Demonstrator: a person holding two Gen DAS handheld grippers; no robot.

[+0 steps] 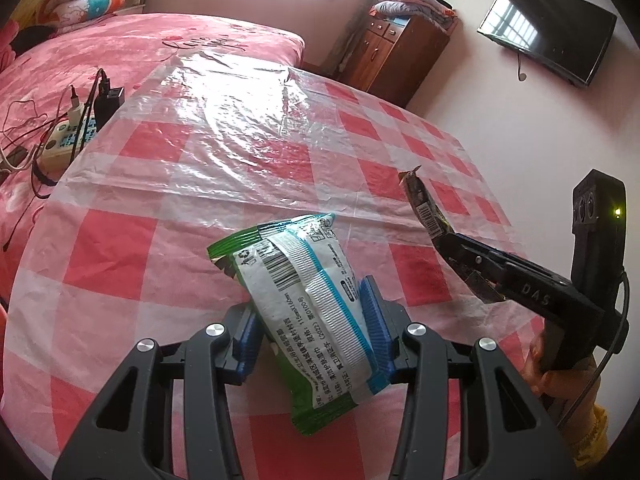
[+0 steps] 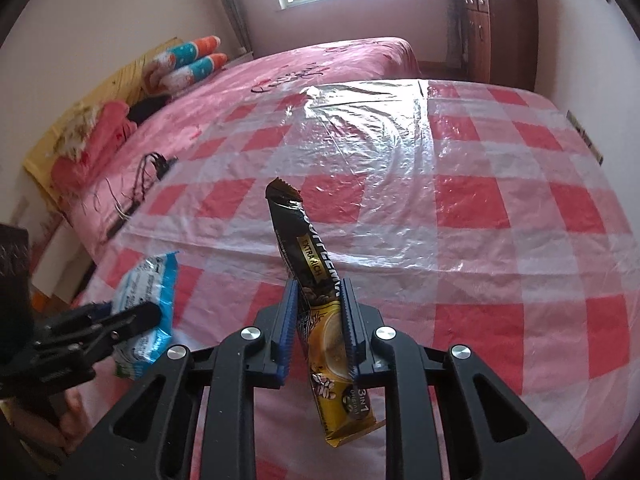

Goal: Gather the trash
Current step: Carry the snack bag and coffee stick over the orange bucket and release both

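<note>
Over checkered tablecloth (image 1: 120,264), left gripper (image 1: 310,332) clamps wipes packet (image 1: 304,304), right gripper (image 2: 318,332) coffee sachet (image 2: 316,280), lower ends hidden.

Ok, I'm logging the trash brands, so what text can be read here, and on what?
"EXTRA RICH": coffee stick sachet, shut in the right gripper.
"3 IN 1": same sachet, lower end.
"DAS": right gripper's body, left wrist view.
"(2022)": wet wipes packet in the left gripper; its remaining print is too small.
</note>
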